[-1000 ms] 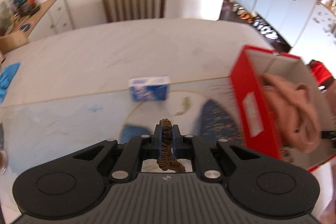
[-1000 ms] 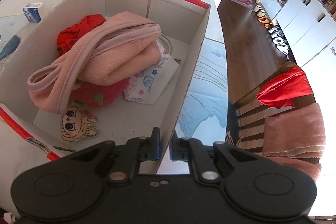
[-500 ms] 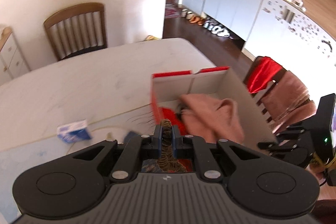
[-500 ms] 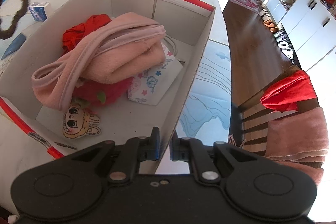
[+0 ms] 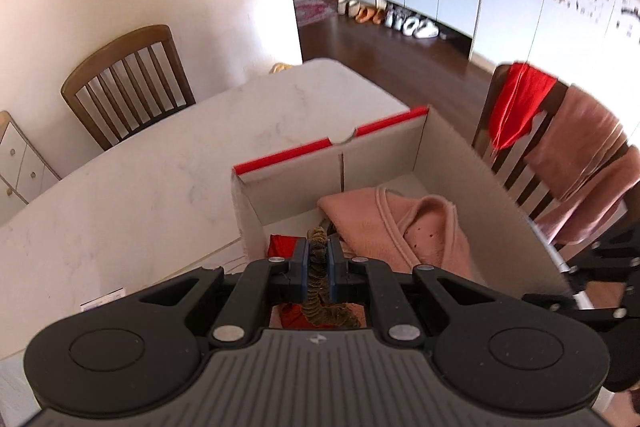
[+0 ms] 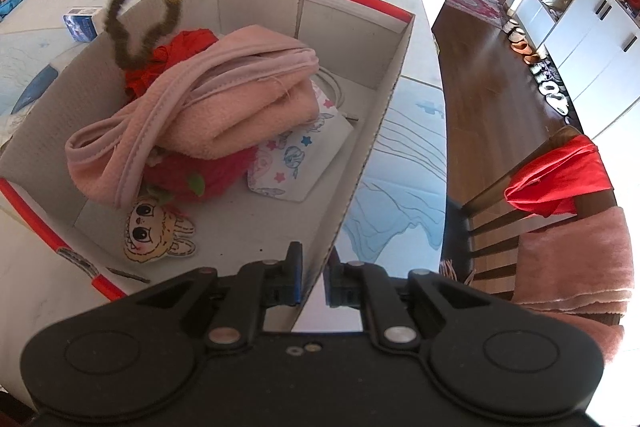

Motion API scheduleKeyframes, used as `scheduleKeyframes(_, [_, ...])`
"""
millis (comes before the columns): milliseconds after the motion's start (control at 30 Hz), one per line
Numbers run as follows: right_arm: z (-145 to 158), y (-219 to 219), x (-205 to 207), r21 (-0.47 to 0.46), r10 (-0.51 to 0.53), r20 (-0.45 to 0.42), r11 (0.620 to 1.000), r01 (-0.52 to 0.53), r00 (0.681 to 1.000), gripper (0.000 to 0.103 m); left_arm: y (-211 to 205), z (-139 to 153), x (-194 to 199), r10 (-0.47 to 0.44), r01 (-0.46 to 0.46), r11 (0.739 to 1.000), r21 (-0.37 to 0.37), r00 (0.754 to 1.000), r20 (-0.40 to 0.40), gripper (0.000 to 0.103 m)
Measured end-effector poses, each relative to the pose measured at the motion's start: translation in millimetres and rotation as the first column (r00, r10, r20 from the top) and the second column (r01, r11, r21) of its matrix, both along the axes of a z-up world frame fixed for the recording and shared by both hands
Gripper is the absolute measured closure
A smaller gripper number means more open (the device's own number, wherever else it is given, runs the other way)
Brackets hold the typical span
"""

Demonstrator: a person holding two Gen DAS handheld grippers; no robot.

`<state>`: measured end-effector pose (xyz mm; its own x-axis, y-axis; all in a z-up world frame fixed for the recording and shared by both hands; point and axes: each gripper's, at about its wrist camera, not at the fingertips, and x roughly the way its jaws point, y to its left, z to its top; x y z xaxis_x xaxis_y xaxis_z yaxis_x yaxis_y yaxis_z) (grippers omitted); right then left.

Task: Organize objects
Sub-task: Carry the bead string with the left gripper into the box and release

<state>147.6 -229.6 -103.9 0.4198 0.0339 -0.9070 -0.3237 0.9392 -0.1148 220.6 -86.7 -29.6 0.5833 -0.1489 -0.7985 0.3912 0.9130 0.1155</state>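
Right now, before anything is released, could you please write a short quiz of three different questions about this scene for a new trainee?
1. True or false: the left gripper is shut on the brown hair tie.
2. Multiple choice: what does the right gripper clamp? A) the pink towel B) the side wall of the cardboard box C) the cartoon sticker
3. Fill in: the hair tie hangs above the ____ garment in the box's far left corner.

Key: 1 true; 2 B; 3 red.
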Motion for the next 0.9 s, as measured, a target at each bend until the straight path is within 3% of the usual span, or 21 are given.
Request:
scheduleKeyframes(467, [1, -1, 0, 0.009, 0.011, -0.001, 1.000, -0.011, 1.000, 0.093, -15, -44, 11, 0.027, -0.024, 0.999, 0.024, 0.995, -0.095, 0.095])
scheduleKeyframes(667, [1, -1, 0, 0.008, 0.011, -0.001, 1.000, -0.011, 1.000, 0.092, -16, -46, 6, 0.025, -0.024, 1.000, 0.011, 0.993, -0.111, 0.094])
scheduleKeyframes(900, [0, 0, -1, 0.003, 0.016, -0.001, 1.000, -0.016, 1.000, 0.092, -13, -39, -2, 0.022, -0.023, 1.000, -0.007, 0.994, -0.103, 0.084])
